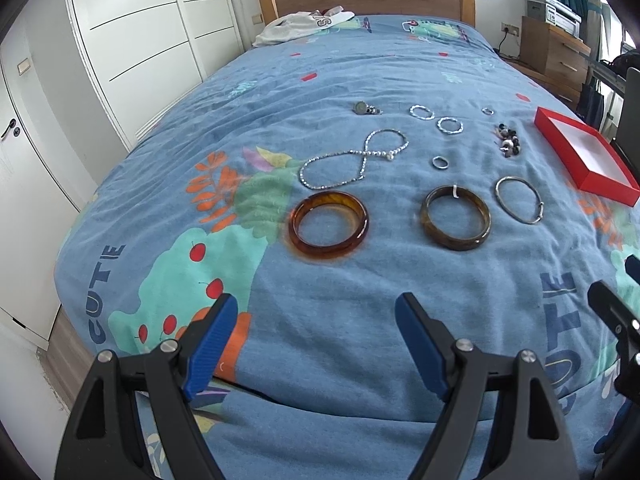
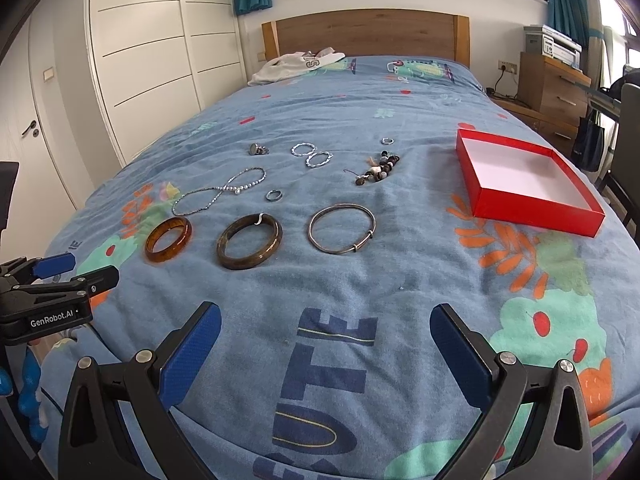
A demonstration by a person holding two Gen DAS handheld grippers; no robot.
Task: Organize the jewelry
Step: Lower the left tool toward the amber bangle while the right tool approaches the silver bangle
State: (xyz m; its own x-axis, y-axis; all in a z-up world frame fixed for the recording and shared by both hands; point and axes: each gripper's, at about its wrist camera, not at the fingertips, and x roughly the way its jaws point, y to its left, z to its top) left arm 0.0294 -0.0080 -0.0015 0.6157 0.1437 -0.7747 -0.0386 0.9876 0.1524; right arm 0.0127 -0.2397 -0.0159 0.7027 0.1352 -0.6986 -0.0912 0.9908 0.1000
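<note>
Jewelry lies spread on the blue bedspread: an amber bangle, a dark brown bangle, a thin silver bangle, a silver necklace, two twisted silver rings, small rings and a bead bracelet. An empty red box sits to the right. My left gripper is open and empty, short of the bangles. My right gripper is open and empty, also short of them.
White clothing lies by the wooden headboard. White wardrobe doors line the left side. A wooden dresser with a printer stands at the right. The left gripper shows at the left edge of the right wrist view.
</note>
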